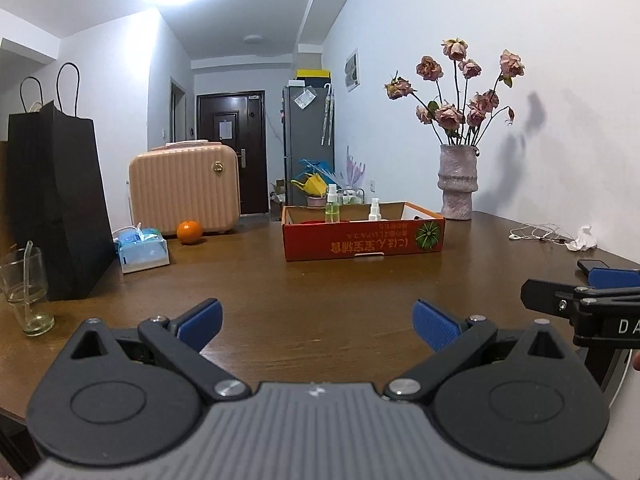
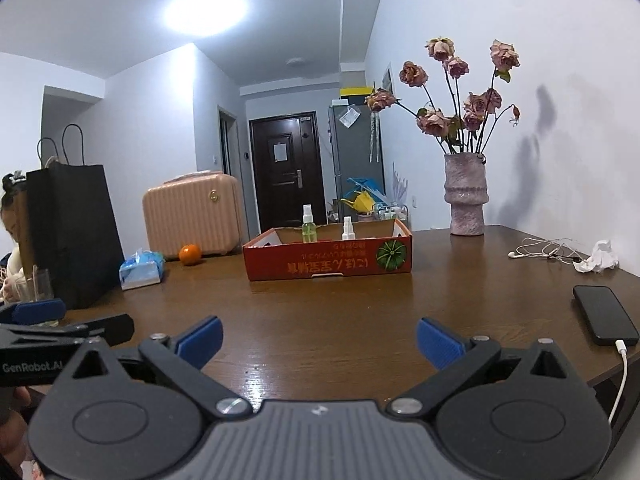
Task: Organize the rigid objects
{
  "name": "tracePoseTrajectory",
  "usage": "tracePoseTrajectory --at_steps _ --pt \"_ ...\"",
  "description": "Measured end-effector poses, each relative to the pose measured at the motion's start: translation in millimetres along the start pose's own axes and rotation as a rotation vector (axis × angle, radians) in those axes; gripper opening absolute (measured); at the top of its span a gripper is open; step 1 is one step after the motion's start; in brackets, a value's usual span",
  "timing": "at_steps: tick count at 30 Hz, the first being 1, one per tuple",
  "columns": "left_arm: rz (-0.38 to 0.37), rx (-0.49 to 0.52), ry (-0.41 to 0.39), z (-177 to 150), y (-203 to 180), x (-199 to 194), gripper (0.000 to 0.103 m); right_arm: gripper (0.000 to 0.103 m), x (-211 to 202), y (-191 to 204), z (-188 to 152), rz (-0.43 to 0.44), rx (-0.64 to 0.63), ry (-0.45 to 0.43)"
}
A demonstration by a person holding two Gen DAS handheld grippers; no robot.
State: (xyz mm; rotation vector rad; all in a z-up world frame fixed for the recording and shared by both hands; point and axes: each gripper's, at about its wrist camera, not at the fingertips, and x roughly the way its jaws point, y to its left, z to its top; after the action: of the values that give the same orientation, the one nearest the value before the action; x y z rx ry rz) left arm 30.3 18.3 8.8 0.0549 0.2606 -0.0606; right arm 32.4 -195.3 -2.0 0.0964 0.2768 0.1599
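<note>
A red cardboard box [image 1: 362, 236] [image 2: 328, 262] stands in the middle of the brown table. Two small spray bottles stand upright inside it: a green one [image 1: 332, 210] [image 2: 309, 226] and a white one [image 1: 374, 211] [image 2: 347, 230]. An orange [image 1: 189, 232] [image 2: 189, 255] lies on the table left of the box. My left gripper [image 1: 318, 326] is open and empty above the near table. My right gripper [image 2: 320, 340] is open and empty too, well short of the box. Each gripper shows at the edge of the other's view.
A black paper bag [image 1: 60, 204], a glass [image 1: 26, 292], a tissue pack [image 1: 142, 250] and a pink suitcase [image 1: 184, 188] are on the left. A vase of dried roses [image 1: 458, 182], earphones [image 2: 544, 254], crumpled paper [image 2: 598, 262] and a charging phone [image 2: 604, 314] are on the right.
</note>
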Motion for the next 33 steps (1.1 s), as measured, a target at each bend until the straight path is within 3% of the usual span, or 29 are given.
tracePoseTrajectory --at_steps 33 --pt "-0.022 -0.002 -0.016 5.3 -4.1 -1.7 0.103 0.103 -1.2 -3.5 -0.6 -0.035 -0.005 0.006"
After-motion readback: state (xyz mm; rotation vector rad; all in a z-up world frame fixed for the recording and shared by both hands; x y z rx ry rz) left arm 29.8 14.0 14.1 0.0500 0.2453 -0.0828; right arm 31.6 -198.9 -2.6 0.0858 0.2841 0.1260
